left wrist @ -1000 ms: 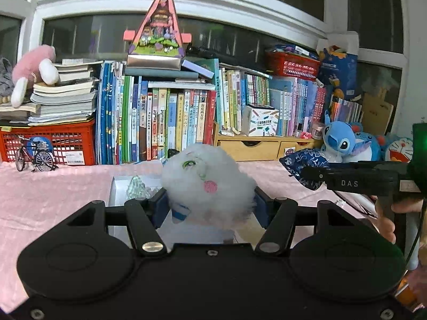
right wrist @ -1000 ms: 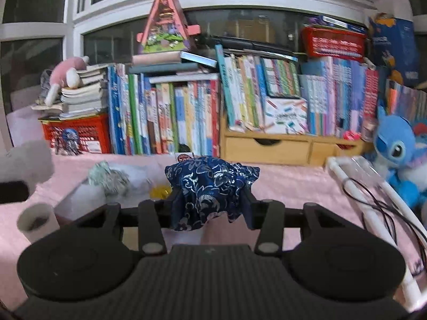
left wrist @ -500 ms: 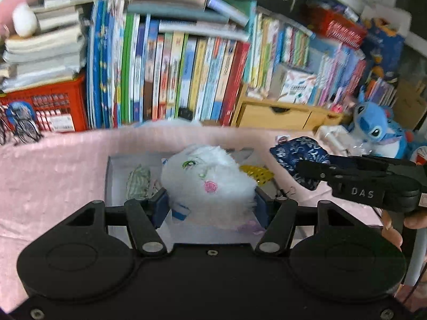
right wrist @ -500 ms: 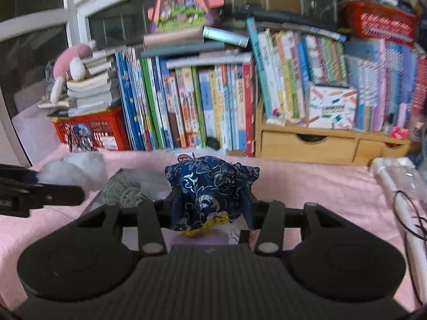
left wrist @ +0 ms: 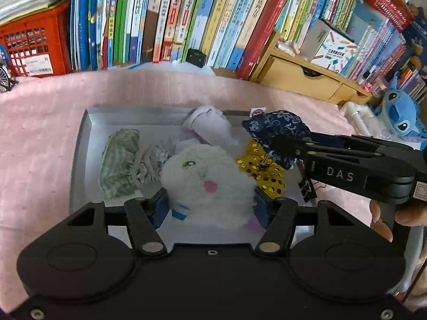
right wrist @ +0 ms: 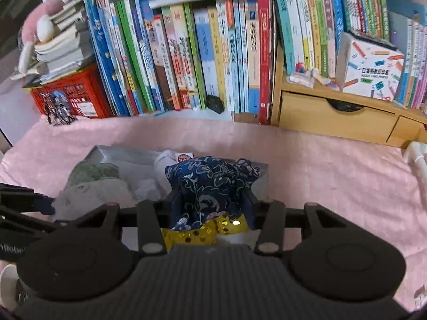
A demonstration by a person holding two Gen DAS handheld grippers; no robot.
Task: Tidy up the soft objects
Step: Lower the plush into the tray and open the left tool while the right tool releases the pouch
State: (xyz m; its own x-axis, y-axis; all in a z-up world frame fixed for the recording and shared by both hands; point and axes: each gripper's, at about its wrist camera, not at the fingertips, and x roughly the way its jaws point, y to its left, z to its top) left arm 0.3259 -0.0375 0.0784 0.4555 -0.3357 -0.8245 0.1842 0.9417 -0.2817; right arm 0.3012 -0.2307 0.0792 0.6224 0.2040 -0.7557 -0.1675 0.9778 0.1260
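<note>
My left gripper is shut on a white fluffy plush with a green eye and a pink cheek, held low over the near half of a grey tray. My right gripper is shut on a dark blue patterned pouch. In the left wrist view that pouch hangs over the tray's right side. In the tray lie a green checked cloth, a pale rolled sock and a gold sequin piece. The plush shows at the left of the right wrist view.
The tray sits on a pink cloth. Behind it stand a row of books, a red crate and a wooden drawer unit. A blue plush toy and a white pipe are at the right. A binder clip lies by the tray.
Both grippers have tipped downward and moved forward over the tray, each still holding its item. The tray's contents have come into full view.
</note>
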